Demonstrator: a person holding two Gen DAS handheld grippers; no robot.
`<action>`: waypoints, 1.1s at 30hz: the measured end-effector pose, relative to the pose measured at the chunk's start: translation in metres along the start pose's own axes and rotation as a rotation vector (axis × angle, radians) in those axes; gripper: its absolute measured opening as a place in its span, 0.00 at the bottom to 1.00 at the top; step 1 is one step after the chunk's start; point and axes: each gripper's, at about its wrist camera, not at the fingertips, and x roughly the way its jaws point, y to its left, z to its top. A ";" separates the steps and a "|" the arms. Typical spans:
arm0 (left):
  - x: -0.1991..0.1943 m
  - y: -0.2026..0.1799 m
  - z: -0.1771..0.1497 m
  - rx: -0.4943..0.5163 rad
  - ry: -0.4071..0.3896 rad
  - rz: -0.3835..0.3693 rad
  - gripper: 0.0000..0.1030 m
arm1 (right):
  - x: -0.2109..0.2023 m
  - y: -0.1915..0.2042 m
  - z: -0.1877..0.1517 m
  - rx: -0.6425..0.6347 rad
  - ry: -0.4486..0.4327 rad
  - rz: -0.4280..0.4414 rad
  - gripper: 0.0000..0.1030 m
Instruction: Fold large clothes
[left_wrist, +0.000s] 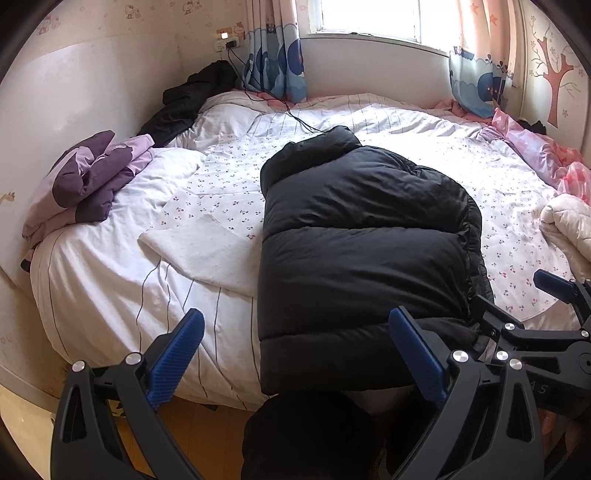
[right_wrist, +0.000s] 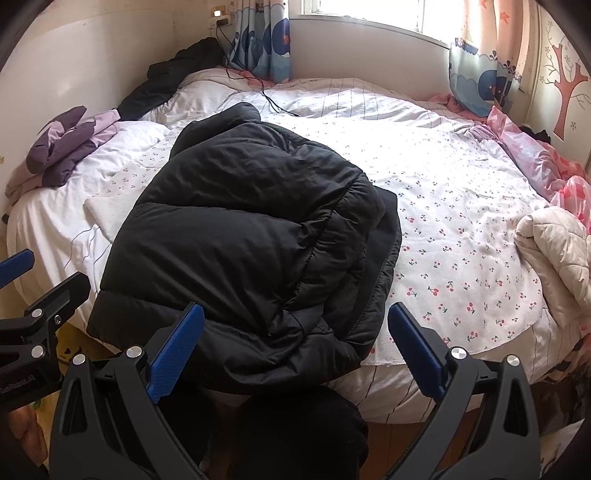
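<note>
Cut off at the bottom edge of both views: the near hem of the puffy black quilted down jacket (left_wrist: 369, 243), draped over the bed edge and lost behind gripper arms and a dark rounded shape at lower centre, too dim to identify. Hidden under that jacket: part of the white cherry-print bedsheet (right_wrist: 461, 236). Far corner at upper left hard to read, only a dark crumpled garment (left_wrist: 192, 99) against the wall, with a thin black cable (left_wrist: 280, 107) trailing down from a wall socket onto the bedding.

Elsewhere on the bed: a folded purple-and-lilac padded jacket (left_wrist: 92, 181) at left centre of the left wrist view, a cream quilted blanket (right_wrist: 554, 243) at the right edge, pink bedding (right_wrist: 535, 158) along the upper right, blue cartoon-print curtains (left_wrist: 277, 59) beside the bright window at top. Nothing between the grippers and the black jacket.

Black jacket folded lengthwise, lying centre frame in the left view, left of centre in the right view, collar end toward the window.

Left gripper (left_wrist: 295, 358) spread wide, blue pads apart, holding nothing, hovering just before the jacket's near hem. Right gripper (right_wrist: 295, 350) likewise spread wide and empty, above the hem's right corner; contact with fabric not discernible.
</note>
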 end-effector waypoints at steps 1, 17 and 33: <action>0.000 -0.002 0.000 0.004 0.000 0.002 0.93 | 0.000 0.000 0.000 0.000 0.001 0.001 0.93; 0.000 -0.014 0.001 0.032 -0.004 0.003 0.93 | -0.001 -0.006 -0.003 0.017 -0.001 -0.003 0.93; -0.002 -0.017 0.000 0.035 -0.009 0.009 0.93 | -0.002 -0.008 -0.003 0.018 -0.004 -0.002 0.93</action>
